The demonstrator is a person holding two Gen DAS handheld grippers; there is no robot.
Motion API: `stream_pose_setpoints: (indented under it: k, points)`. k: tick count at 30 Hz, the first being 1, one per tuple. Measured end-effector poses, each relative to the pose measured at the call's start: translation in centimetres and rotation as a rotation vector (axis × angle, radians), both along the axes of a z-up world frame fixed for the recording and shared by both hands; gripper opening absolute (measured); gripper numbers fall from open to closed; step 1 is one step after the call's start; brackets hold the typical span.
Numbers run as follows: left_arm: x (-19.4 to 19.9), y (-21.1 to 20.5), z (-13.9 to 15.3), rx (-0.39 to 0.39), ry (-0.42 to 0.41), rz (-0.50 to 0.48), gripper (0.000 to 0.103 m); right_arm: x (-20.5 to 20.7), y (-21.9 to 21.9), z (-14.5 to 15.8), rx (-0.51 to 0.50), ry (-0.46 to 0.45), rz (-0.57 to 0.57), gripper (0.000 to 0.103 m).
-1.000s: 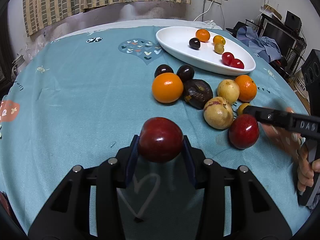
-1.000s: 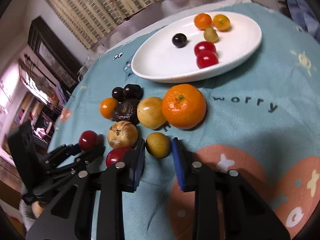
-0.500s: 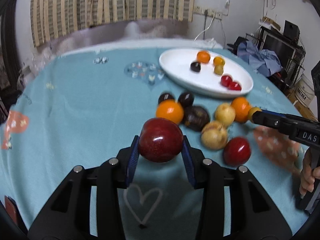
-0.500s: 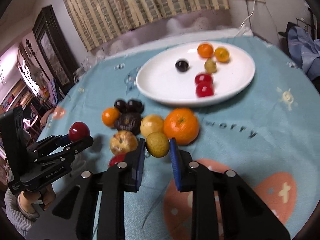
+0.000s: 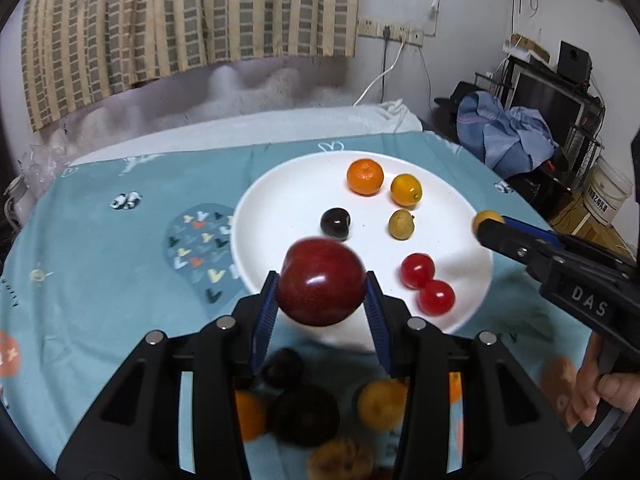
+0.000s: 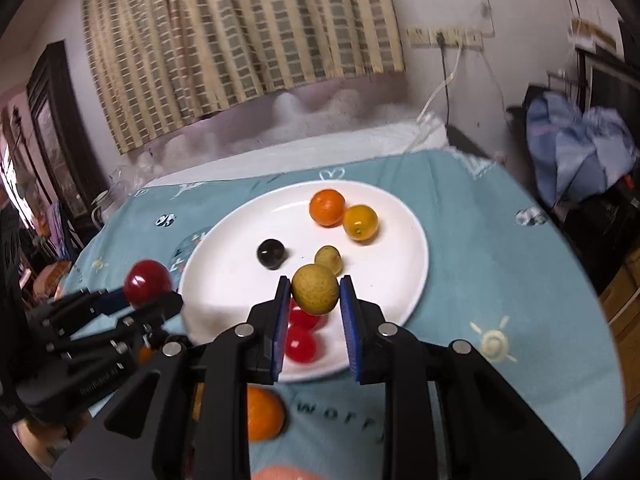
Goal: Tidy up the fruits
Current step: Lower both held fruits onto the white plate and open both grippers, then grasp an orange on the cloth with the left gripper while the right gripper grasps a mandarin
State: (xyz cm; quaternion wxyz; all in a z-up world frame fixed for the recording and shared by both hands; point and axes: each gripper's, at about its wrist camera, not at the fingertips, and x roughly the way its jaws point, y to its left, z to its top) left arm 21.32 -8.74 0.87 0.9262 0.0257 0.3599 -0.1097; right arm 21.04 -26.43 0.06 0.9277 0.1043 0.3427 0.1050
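Six small fruits already lie on the oval white plate, while several more wait on the teal patterned tablecloth beneath the grippers. The left gripper, its blue-padded jaws set wide, is clamped on a glossy dark-red plum just ahead over the plate's near rim. The right gripper, set narrower, pinches a small yellow-green round fruit above the plate.
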Motion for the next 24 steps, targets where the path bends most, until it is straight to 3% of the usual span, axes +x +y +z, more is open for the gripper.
stream_pose_setpoints:
  k: [1,2,3,7,9,10,11,17,21,24]
  points:
    - [0.3,-0.3,-0.2,0.016,-0.012,0.006,0.053,0.3,0.1,-0.4,0.002,0.008,-0.016,0.025]
    - [0.3,-0.2,-0.2,0.026,-0.021,0.011,0.069,0.5,0.0,-0.7,-0.005,0.015,-0.028,0.027]
    - [0.2,-0.2,-0.2,0.032,-0.036,0.013,0.076,0.7,0.1,-1.0,-0.027,0.026,-0.035,0.029]
    - [-0.9,0.8,0.2,0.051,-0.060,0.032,0.080,0.0,0.2,-0.1,-0.037,0.017,-0.031,0.029]
    - [-2.0,2.3,0.8,0.040,-0.078,0.072,0.087,-1.2,0.1,0.9,-0.008,-0.002,-0.026,0.036]
    - [-2.5,2.9,1.0,0.032,-0.080,0.081,0.088,-2.0,0.0,1.5,0.006,-0.019,-0.027,0.044]
    - [-3.2,3.7,1.1,0.020,-0.081,0.095,0.090,-3.4,-0.1,2.2,0.024,-0.052,-0.034,0.060]
    - [-8.2,8.6,-0.7,-0.011,-0.045,0.192,0.091,-10.2,0.4,1.7,0.061,-0.094,-0.023,0.062]
    - [-9.9,10.0,-2.5,-0.006,0.001,0.220,0.091,-10.9,0.4,-0.5,0.097,0.002,-0.005,0.062]
    - [-10.3,9.9,-2.4,0.000,-0.020,0.212,0.091,-10.3,-0.1,-0.9,0.130,0.035,-0.024,0.062]
